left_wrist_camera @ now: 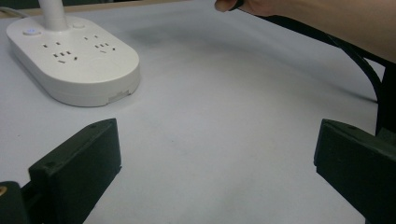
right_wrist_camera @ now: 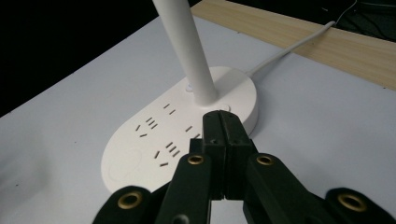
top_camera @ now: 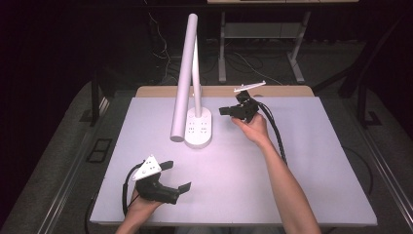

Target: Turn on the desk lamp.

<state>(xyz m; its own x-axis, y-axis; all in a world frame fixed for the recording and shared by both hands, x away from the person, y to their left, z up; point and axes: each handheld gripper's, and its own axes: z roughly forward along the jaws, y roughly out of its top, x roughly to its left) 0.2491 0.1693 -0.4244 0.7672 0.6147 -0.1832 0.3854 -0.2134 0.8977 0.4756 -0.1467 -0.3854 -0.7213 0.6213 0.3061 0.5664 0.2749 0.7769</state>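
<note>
— Both tongs: our left gripper (top_camera: 176, 176) hovers with jaws spread wide, empty; our right gripper (right_wrist_camera: 223, 135) is pressed closed, empty, just over the lamp base (right_wrist_camera: 154, 144).

— From above we see the lamp head (top_camera: 184, 78); the right gripper view adds its cord (right_wrist_camera: 289, 51)

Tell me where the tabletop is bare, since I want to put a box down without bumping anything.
The left side, between the table edge and the lamp base, is bare. So is the near middle, between the left gripper and the right forearm, and the right side beyond that forearm. It is crowded at the far centre, where the right gripper hovers beside the base.
</note>
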